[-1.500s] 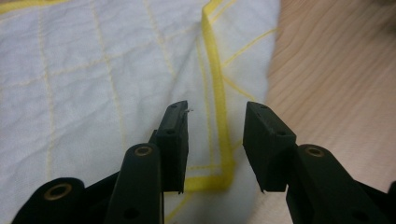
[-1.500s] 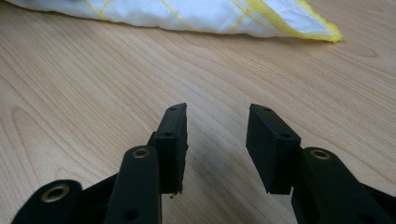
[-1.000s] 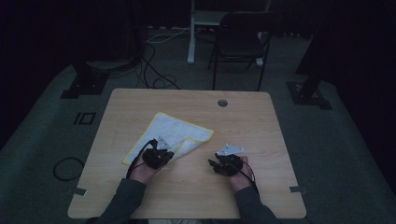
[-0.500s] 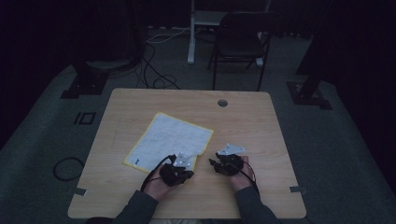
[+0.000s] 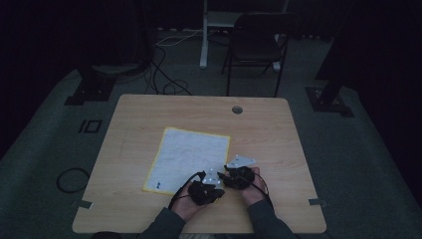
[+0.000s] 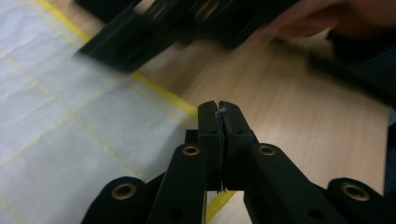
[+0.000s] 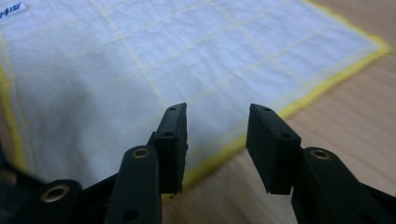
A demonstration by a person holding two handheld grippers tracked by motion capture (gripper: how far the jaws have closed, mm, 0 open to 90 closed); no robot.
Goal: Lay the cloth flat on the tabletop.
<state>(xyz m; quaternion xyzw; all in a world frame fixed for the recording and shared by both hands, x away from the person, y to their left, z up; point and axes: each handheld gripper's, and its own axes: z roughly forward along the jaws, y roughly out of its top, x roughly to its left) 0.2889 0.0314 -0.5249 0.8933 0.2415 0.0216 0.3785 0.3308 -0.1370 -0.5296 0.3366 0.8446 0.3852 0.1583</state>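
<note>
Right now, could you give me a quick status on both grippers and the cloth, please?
Left gripper shut, nothing in it. Right gripper open, at the cloth's yellow edge. White cloth spread flat on the table. Nothing in the way.

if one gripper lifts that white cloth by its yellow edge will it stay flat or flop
Probably flop: the cloth lies thin and flat on the table, and the right gripper view shows soft creases across it. It looks light, so a pinch should lift it. Pushed sideways, it would likely bunch rather than slide whole.
</note>
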